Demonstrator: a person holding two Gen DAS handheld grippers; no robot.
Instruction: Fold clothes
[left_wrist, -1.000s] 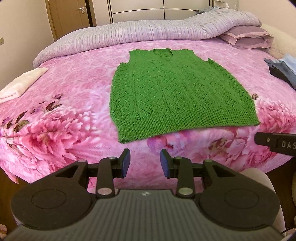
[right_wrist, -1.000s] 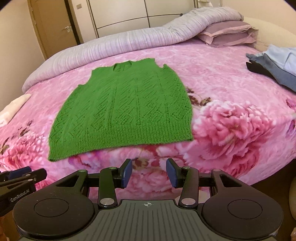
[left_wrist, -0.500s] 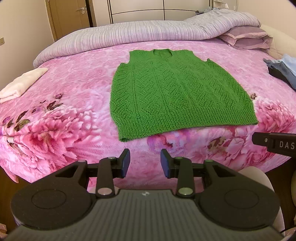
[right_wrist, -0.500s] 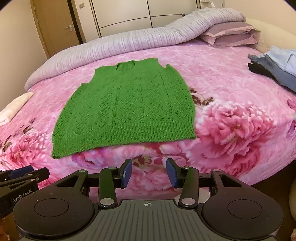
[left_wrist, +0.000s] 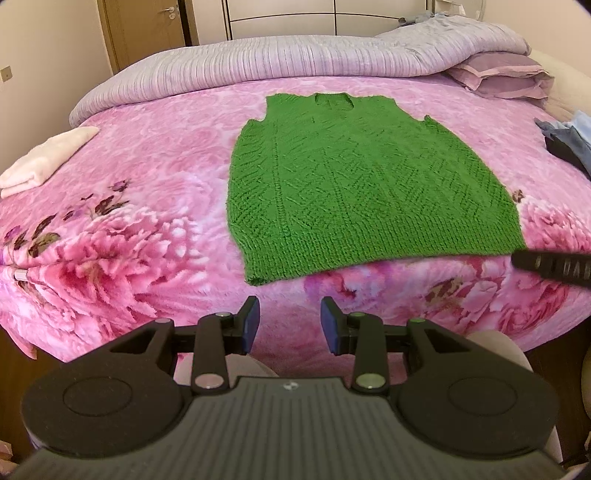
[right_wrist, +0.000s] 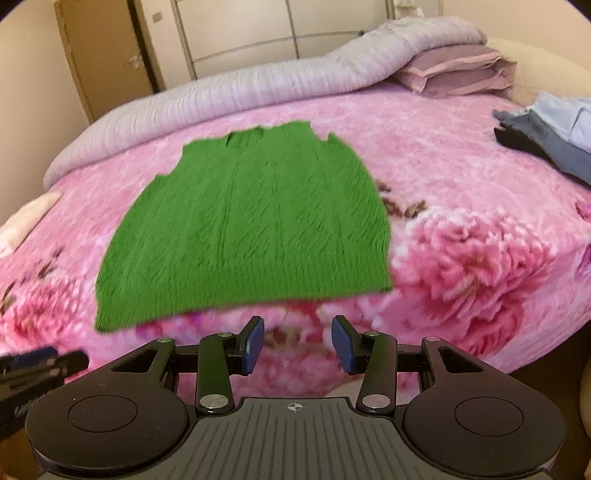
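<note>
Green knitted vest (left_wrist: 362, 184) — spread flat on the pink floral bedspread (left_wrist: 129, 229), hem at the near edge. Left gripper (left_wrist: 290, 325) and right gripper (right_wrist: 297, 345) — jaws apart, empty, just short of the hem.

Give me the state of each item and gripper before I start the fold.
green knit vest: spread flat, unfolded, hem toward the grippers
left gripper: open, empty, short of the hem
right gripper: open, empty, short of the hem
cream cloth: folded, at the bed's left edge
blue clothes: loose pile
</note>
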